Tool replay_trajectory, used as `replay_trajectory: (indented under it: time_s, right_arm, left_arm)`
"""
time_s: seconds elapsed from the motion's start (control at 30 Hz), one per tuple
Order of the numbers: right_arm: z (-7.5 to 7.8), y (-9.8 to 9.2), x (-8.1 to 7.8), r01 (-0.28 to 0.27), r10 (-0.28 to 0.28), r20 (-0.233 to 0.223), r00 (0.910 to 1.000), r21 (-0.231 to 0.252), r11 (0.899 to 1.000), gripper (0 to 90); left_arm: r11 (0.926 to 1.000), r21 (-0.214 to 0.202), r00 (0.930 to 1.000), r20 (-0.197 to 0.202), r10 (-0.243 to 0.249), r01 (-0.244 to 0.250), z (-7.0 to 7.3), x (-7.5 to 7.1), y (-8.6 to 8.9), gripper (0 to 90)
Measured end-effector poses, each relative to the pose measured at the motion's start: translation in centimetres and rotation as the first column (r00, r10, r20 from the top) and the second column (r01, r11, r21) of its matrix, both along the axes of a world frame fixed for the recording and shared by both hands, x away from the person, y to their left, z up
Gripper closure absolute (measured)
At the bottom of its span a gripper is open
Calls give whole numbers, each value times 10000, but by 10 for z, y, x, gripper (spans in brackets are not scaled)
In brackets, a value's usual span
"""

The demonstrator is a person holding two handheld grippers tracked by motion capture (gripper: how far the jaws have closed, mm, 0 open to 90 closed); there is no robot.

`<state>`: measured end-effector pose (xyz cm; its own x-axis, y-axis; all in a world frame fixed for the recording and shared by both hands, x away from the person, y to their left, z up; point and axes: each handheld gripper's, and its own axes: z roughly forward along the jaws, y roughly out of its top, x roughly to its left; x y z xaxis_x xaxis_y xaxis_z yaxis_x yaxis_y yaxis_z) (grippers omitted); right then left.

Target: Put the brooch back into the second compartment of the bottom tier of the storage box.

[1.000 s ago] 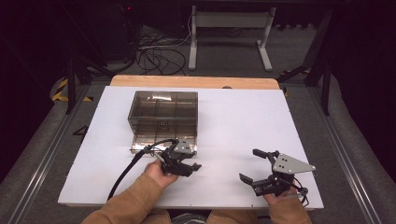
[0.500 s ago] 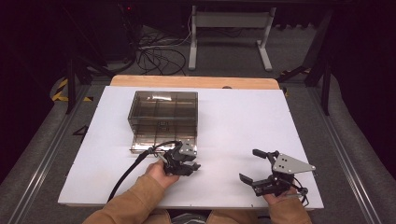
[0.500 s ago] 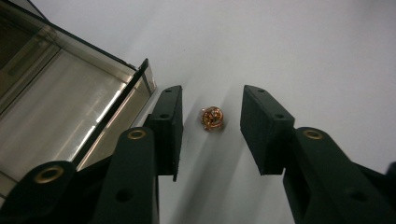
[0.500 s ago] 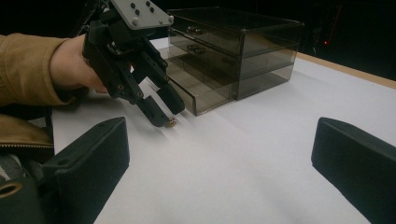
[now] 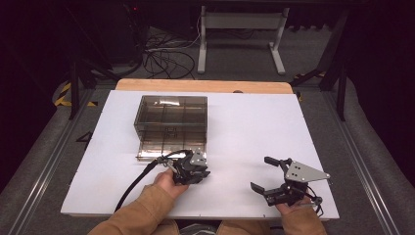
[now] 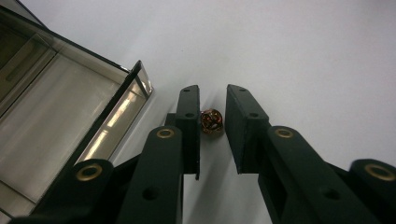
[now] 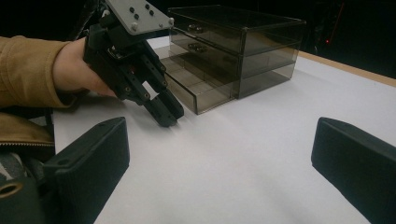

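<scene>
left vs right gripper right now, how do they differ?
Left gripper has its jaws nearly closed around a small brown bead; right gripper stands wide open with nothing between its jaws. Left sits beside the smoky drawer box, whose bottom drawer is pulled out; right is well off to the side. Both are black, hand-held, low over the white table.

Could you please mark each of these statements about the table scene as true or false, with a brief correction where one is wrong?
1. A small brown bead lies between the jaws of the left gripper. True.
2. The bottom drawer of the smoked drawer box is pulled out. True.
3. The right gripper is clamped on the bead. False: its jaws stand wide apart over bare table.
4. The left gripper's jaws are pressed flat together. False: a gap remains, with the bead in it.
5. The bead sits inside the open drawer. False: it lies on the white table beside it.
</scene>
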<state>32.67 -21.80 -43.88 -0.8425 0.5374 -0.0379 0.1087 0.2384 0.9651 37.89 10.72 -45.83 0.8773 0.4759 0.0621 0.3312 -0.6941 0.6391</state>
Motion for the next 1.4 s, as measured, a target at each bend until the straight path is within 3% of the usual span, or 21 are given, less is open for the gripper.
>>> replay_trajectory:
  time_s: [0.37, 0.53, 0.87, 1.2, 1.4]
  right_arm:
    - [0, 0, 0, -12, 12, 5, 10000, 3, 10000, 49]
    - [0, 0, 0, -18, 18, -5, 10000, 1, 10000, 49]
    - [0, 0, 0, -18, 18, -9, 10000, 4, 10000, 49]
    - [0, 0, 1, -30, 30, -18, 10000, 18, 10000, 49]
    - [-1, 0, 1, -39, 39, -22, 10000, 28, 10000, 49]
  left_arm:
    - [10000, -1, 10000, -20, 44, -44, 0, 0, 0, 797]
    - [10000, -7, 9998, 182, 76, -76, 1, -1, 0, 798]
    - [9957, -925, 9997, 242, 90, -67, 21, -4, 10, 798]
    - [9905, -1378, 9989, 457, 60, 3, 36, -9, 17, 797]
    - [9906, -1369, 9986, 529, 13, 60, 40, -11, 18, 796]
